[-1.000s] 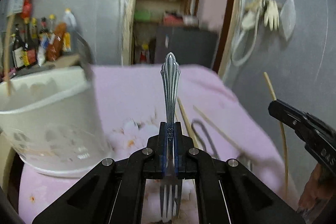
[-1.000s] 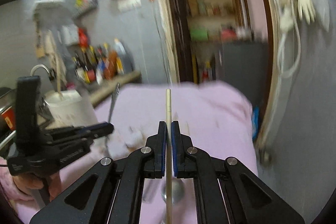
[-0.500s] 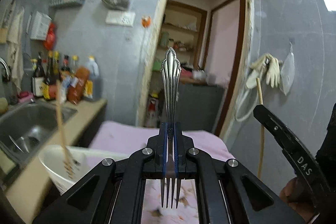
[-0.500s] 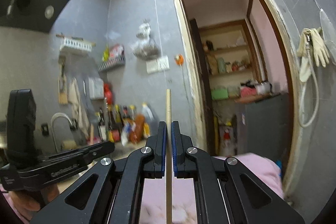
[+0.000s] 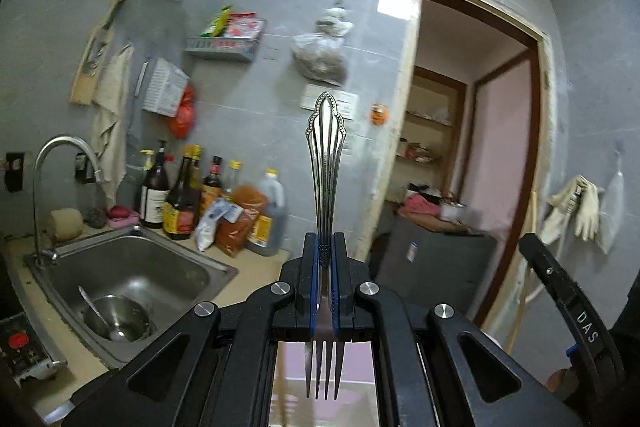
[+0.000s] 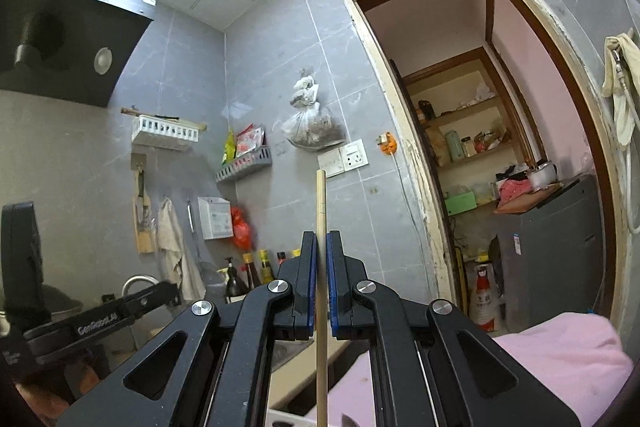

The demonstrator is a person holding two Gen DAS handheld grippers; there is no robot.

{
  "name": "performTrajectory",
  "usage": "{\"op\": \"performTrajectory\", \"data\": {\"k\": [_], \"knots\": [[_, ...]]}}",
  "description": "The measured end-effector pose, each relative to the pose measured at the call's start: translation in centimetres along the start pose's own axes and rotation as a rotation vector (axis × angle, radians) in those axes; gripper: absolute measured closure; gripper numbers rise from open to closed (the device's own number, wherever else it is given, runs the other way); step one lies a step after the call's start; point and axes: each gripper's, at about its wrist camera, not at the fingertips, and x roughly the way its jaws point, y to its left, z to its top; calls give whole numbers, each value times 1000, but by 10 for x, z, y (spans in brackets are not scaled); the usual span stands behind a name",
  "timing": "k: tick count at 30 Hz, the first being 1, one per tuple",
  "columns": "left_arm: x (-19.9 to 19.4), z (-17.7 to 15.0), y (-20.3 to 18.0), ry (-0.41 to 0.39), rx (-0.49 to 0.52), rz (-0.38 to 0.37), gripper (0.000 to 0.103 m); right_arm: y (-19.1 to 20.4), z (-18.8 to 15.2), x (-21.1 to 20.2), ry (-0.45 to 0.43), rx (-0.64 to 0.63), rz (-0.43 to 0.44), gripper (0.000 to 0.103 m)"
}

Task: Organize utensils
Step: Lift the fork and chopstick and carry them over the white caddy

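Left wrist view first: the left gripper (image 5: 325, 247) has its fingers (image 5: 315, 279) clenched on a silver fork (image 5: 325, 163), dead centre of the frame. The ornate handle stands up against the grey tiled wall, and the tines poke out below the fingers toward the bottom edge. Lower left sits a steel sink (image 5: 132, 275) with a small metal bowl (image 5: 118, 317) and a spoon inside it, a curved tap (image 5: 60, 155) above. A row of bottles (image 5: 192, 195) lines the desk (image 5: 256, 271) just behind the sink. At the right edge the right gripper (image 5: 572, 315) shows from the side, with a pale wooden stick running close by it. Gloves (image 5: 576, 211) hang on the wall at far right.

Now the right wrist view: the right gripper (image 6: 321, 255) grips a wooden chopstick (image 6: 321, 211) between its fingers (image 6: 307, 275), upright through the middle of the frame, its tip reaching up near the wall socket (image 6: 344, 157). Lower left, the left gripper (image 6: 120, 311) appears side-on. A range hood (image 6: 60, 39) fills the upper left, a doorway (image 6: 480, 147) the right, and pink cloth (image 6: 560, 347) lies at the lower right.
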Motion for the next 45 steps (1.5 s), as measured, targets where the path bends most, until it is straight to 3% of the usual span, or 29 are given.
{"op": "performTrajectory", "data": {"k": [14, 26, 39, 45], "knots": [[25, -50, 26, 20, -61, 68, 100, 3, -39, 22, -52, -24, -32, 100], [30, -75, 32, 89, -66, 74, 100, 4, -69, 30, 13, -37, -44, 100], [33, -91, 25, 163, -36, 28, 100, 8, -84, 31, 80, -66, -32, 99], [30, -91, 29, 156, -64, 1, 100, 8, -86, 31, 95, -58, -23, 98]]}}
